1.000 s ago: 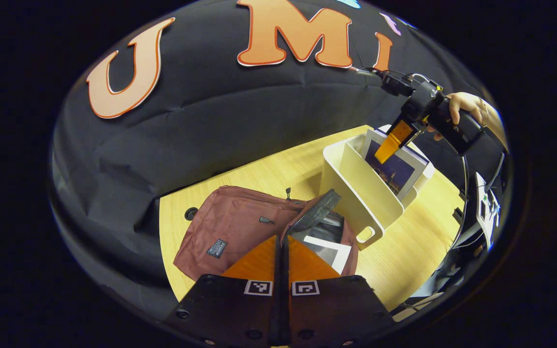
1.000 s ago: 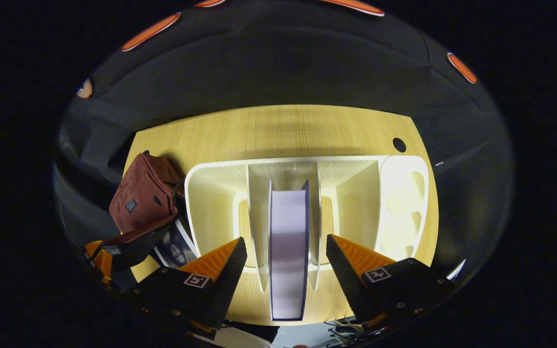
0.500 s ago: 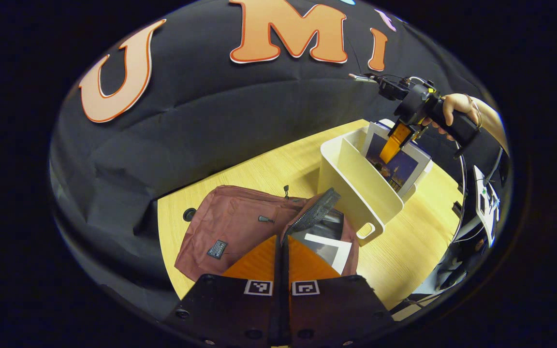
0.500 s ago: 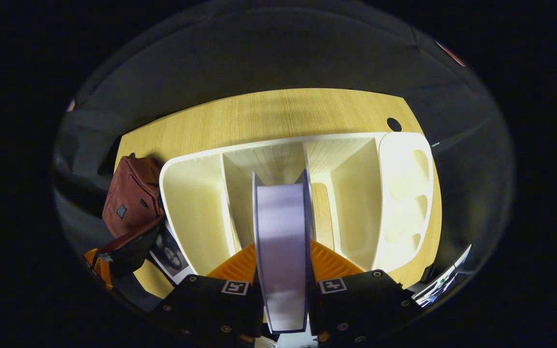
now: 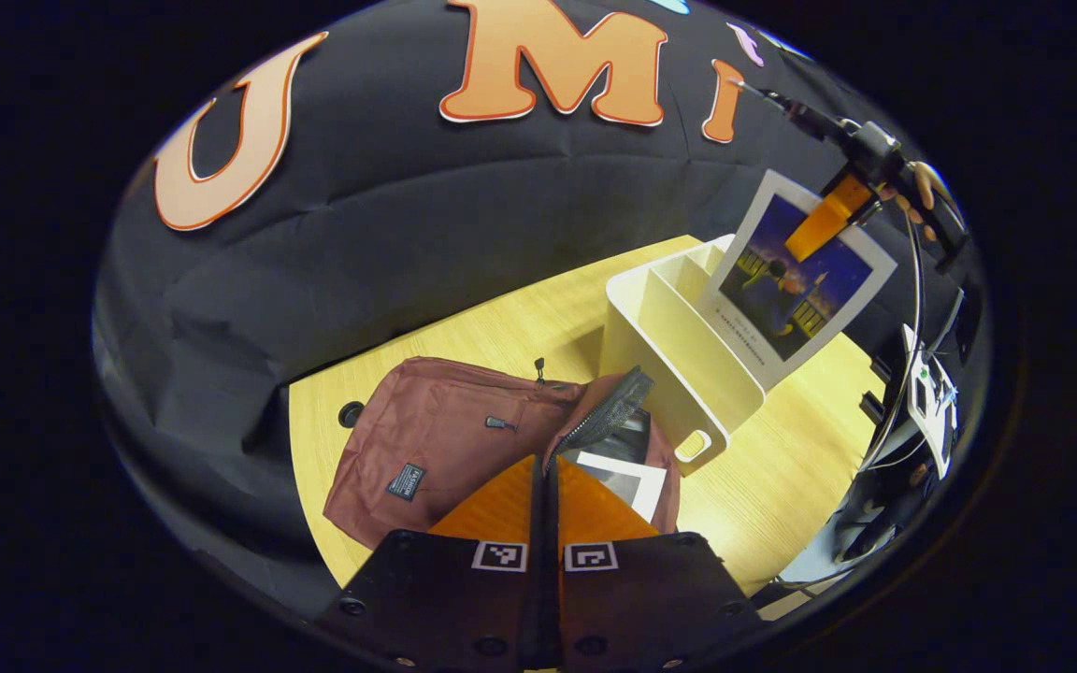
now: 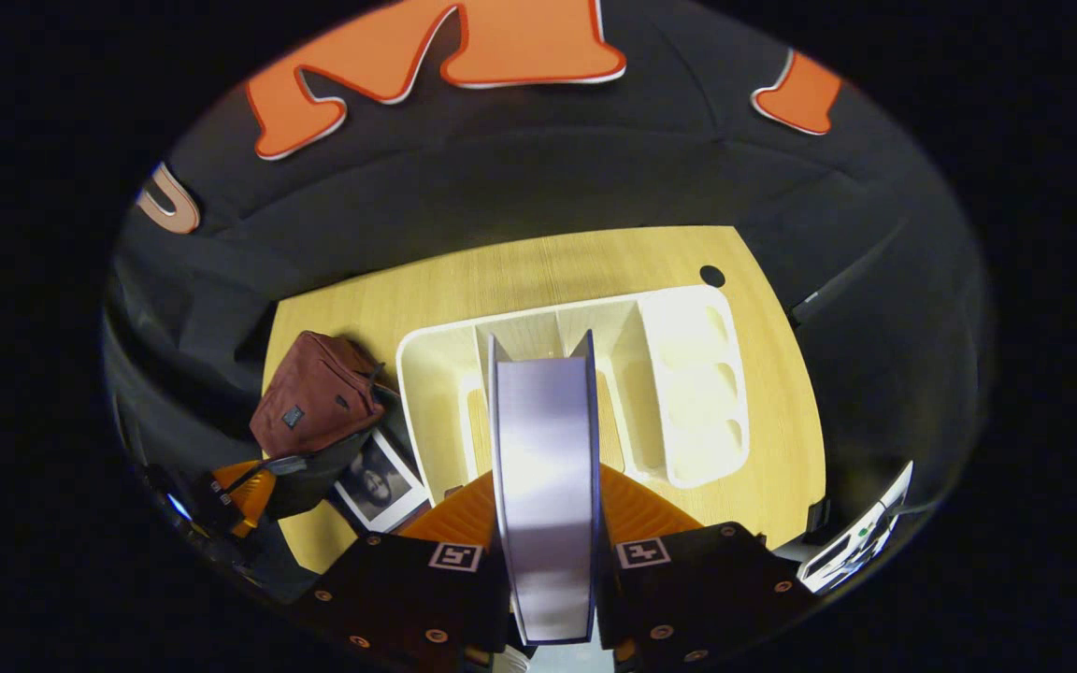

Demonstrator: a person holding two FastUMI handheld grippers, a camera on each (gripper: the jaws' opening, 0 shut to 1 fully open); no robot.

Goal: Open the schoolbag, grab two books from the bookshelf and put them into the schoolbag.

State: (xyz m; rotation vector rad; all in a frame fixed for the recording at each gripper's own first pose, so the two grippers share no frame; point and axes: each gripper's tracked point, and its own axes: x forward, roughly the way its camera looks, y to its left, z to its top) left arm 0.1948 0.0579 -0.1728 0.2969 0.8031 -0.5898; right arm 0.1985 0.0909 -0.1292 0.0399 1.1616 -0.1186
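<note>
Maroon fabric marks the schoolbag point(image 5: 445, 449), which is lying on the counter point(image 5: 782, 467) with its mouth gaping and a first book point(image 5: 627, 477) already poking out of it. In the left gripper view the left gripper point(image 5: 546, 495) is sitting just above that mouth with its fingers pressed together; whether they are pinching the flap's edge I cannot tell. Far to the right, the right gripper point(image 6: 548, 523) is clamping the second book point(image 6: 546, 467) by its top edge and holding it above the white bookshelf point(image 6: 688, 374), almost clear of the middle slot. The step in hand seems to be fetching the second book. Next it probably needs carrying left to the bag and sliding in beside the first, edge-on to the opening.
</note>
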